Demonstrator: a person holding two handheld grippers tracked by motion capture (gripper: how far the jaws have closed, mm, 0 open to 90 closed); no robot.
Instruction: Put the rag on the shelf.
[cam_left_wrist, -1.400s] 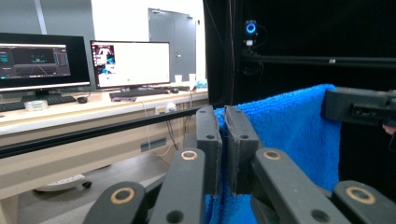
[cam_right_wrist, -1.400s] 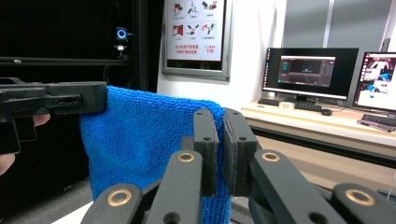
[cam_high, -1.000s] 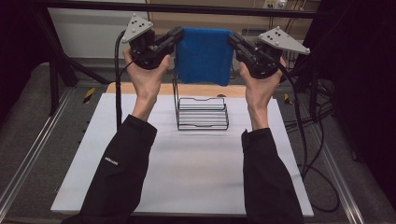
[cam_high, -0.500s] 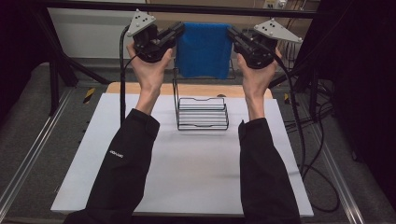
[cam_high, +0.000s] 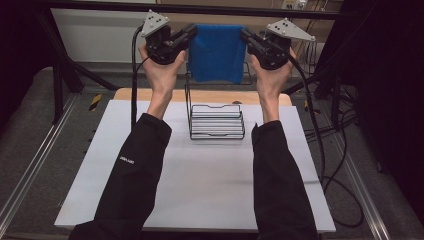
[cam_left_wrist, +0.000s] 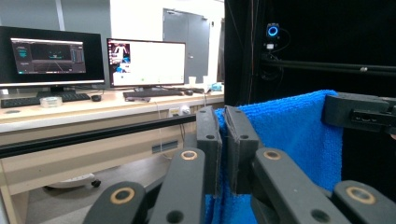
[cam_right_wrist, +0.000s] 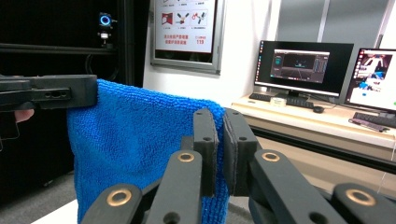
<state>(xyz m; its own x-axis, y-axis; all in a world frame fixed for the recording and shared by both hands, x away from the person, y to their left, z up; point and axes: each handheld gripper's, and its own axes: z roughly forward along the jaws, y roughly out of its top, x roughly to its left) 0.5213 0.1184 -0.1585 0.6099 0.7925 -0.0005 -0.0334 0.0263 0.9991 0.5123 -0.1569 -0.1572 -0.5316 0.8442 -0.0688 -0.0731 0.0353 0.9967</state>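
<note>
A blue towel (cam_high: 217, 52) hangs spread between my two grippers, held high over the far end of the table. My left gripper (cam_high: 190, 32) is shut on its upper left corner, and my right gripper (cam_high: 246, 35) is shut on its upper right corner. In the left gripper view the blue towel (cam_left_wrist: 289, 135) is pinched at its edge between the jaws of the left gripper (cam_left_wrist: 223, 121), with the other gripper's jaw at the far corner. The right gripper view shows the blue towel (cam_right_wrist: 135, 140) clamped by the right gripper (cam_right_wrist: 219, 123). A black wire rack (cam_high: 216, 117) stands on the table below the towel.
The white table top (cam_high: 200, 185) stretches toward me, with a wooden board (cam_high: 150, 95) along its far edge. Cables (cam_high: 320, 150) trail off the right side. Monitors (cam_left_wrist: 144, 63) on a desk stand beyond the table.
Both grippers have risen and moved farther from me with the towel stretched between them. The towel's lower edge now hangs over the rack's upright back.
</note>
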